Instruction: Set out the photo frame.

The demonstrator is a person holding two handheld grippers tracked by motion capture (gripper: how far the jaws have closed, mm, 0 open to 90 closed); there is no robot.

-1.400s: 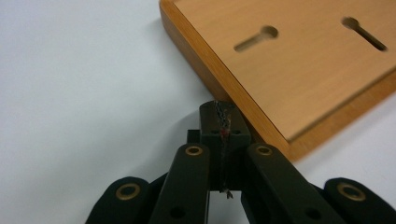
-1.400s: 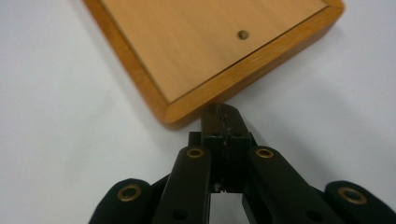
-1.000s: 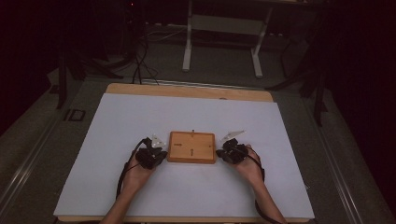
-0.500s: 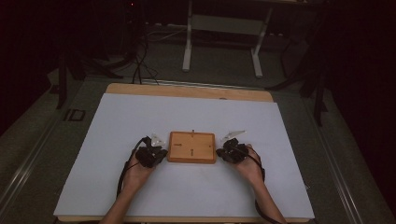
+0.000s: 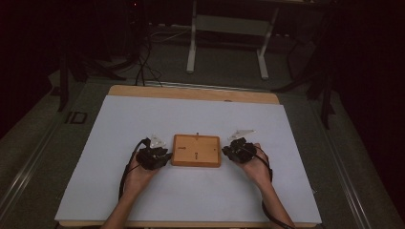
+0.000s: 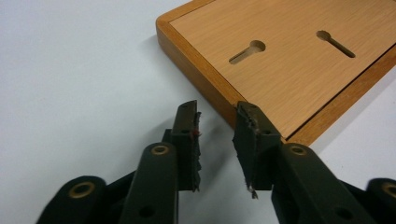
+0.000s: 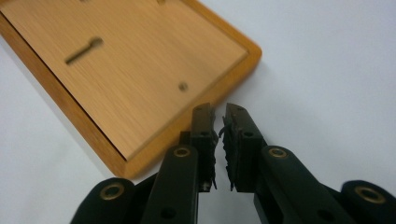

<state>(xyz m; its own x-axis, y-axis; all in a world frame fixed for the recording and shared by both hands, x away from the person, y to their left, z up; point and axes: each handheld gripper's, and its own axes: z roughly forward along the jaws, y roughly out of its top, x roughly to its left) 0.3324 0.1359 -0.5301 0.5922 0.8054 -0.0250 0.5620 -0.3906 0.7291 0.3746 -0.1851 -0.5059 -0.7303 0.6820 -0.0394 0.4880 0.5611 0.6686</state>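
On table [image 5: 143,200], board [image 5: 196,150] edges flanked: left gripper [image 6: 215,140] gapped, right gripper [image 7: 220,130] seemingly nearly closed.

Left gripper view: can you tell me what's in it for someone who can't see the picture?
Two black jaws of the left gripper stand a little apart, right at the edge of a flat wooden board. The board has a raised rim and two keyhole-shaped slots cut in it. It lies on a pale table.
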